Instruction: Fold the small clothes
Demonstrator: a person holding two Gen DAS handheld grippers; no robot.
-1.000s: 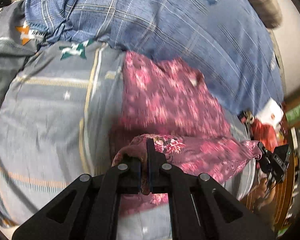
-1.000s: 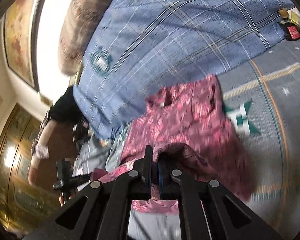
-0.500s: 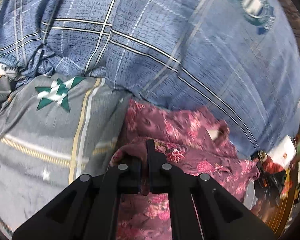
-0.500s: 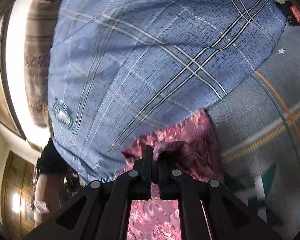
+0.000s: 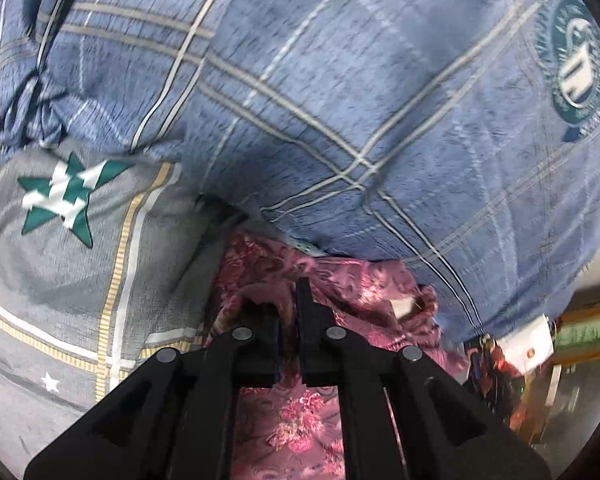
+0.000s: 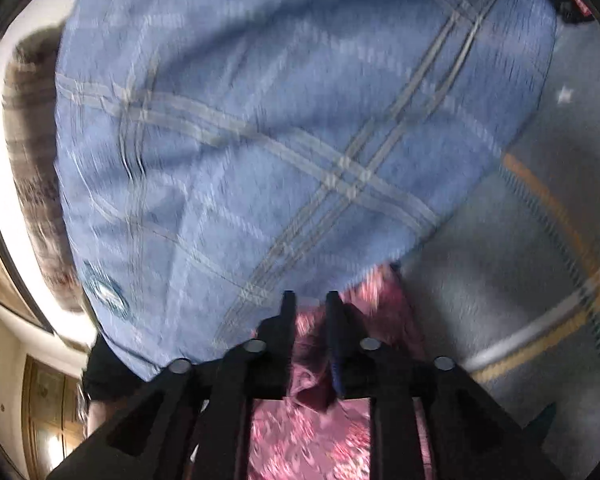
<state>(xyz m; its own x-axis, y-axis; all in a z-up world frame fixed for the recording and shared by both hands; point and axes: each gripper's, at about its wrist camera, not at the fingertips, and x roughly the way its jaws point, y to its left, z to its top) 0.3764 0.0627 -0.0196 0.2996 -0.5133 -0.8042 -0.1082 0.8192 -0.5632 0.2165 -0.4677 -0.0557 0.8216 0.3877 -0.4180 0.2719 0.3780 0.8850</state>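
Note:
A pink floral garment (image 5: 352,288) lies on the grey bedsheet (image 5: 60,280), its far edge against a blue plaid pillow (image 5: 340,100). My left gripper (image 5: 286,304) is shut on a fold of the garment's edge, which drapes over the left finger. In the right wrist view the same garment (image 6: 316,432) lies under my right gripper (image 6: 308,304). Its jaws stand slightly apart with cloth bunched loosely between them. The view is blurred.
The blue plaid pillow (image 6: 260,140) fills the far side in both views. The grey sheet with a green star (image 5: 66,196) lies to the left. Clutter and a white card (image 5: 528,350) sit at the bed's right edge. A person in black (image 6: 104,372) stands at left.
Both grippers have carried the garment's near edge forward to the pillow, folding it over. The right jaws have parted from shut; the left stays shut on the cloth.

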